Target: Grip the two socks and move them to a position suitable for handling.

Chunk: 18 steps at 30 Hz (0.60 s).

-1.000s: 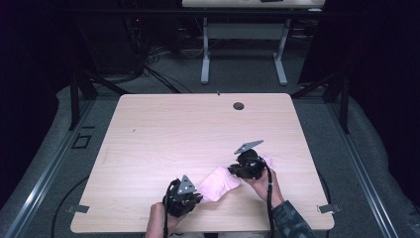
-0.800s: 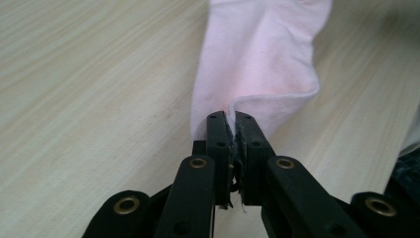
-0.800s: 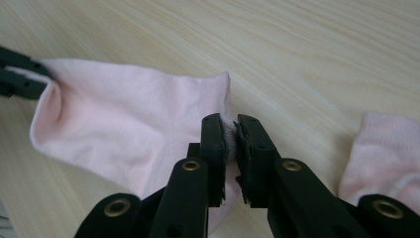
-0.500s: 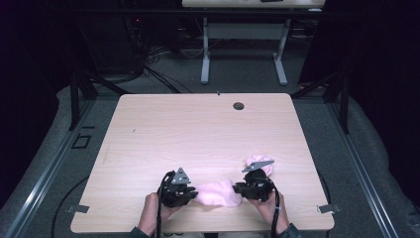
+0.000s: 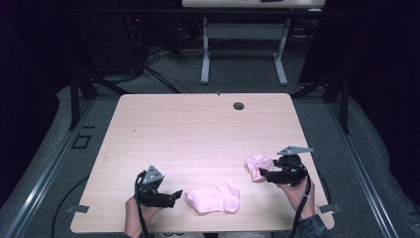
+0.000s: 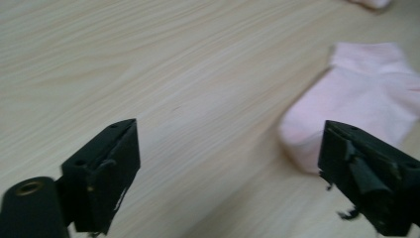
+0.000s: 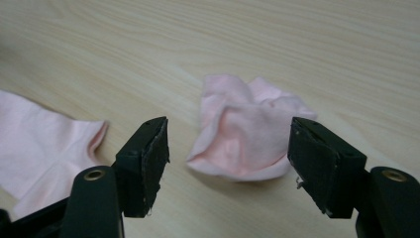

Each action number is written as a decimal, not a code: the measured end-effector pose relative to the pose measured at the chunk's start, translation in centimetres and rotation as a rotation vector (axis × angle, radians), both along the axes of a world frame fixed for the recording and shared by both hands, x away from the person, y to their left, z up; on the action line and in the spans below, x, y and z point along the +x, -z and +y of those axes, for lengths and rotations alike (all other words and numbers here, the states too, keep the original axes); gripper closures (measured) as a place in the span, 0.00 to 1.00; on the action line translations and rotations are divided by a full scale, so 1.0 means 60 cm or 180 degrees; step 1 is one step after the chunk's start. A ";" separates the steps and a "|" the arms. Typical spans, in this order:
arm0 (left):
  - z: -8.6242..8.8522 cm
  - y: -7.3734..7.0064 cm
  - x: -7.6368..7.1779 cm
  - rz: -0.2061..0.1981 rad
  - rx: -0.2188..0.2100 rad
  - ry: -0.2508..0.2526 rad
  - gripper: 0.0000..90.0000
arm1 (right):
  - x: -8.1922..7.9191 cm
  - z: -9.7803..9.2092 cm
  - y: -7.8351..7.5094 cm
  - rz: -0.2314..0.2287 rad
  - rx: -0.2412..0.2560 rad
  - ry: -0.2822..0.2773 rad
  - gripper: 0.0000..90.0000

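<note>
Flat pale-pink ankle sock (image 5: 214,198) lies near table's (image 5: 198,129) front edge; crumpled pink sock (image 5: 258,165) sits right of it, apart; left gripper (image 5: 174,196) and right gripper (image 5: 262,173) jaws wide, empty; wide bare wood beyond; flat sock cut off in both gripper views.

We are seeing the table (image 5: 198,129) lying bare across its far and middle areas, giving free passage there; a small round grommet (image 5: 238,105) is sitting flush near the far edge. Along the near edge, a flat pink sock (image 5: 214,198) is lying between the two grippers, just beside the left gripper (image 5: 176,194), whose jaws are standing wide apart over bare wood. A crumpled pink sock (image 5: 257,165) is lying directly ahead of the right gripper (image 5: 262,173), facing its spread jaws.
</note>
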<state>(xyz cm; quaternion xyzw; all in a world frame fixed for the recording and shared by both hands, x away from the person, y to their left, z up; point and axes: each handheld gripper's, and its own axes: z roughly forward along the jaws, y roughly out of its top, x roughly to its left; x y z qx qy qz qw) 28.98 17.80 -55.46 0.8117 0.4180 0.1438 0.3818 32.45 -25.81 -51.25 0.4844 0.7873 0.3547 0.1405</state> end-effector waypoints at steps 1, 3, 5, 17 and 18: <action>0.006 0.005 0.002 0.0008 0.0036 -0.0068 0.06 | 0.010 -0.003 -0.001 0.0001 -0.0035 0.0015 0.35; 0.020 0.018 0.005 0.0051 0.0101 -0.0218 0.01 | 0.024 -0.003 -0.001 0.0046 -0.0048 0.0007 0.34; 0.031 0.030 0.004 0.0043 0.0151 -0.0374 0.00 | 0.040 0.004 0.003 0.0071 -0.0088 -0.0010 0.33; 0.049 0.060 0.002 -0.0035 0.0223 -0.0569 0.00 | 0.101 0.043 0.067 0.0413 -0.0441 -0.0034 0.37; 0.049 0.061 0.003 -0.0014 0.0225 -0.0565 0.00 | 0.101 0.043 0.071 0.0450 -0.0465 -0.0022 0.40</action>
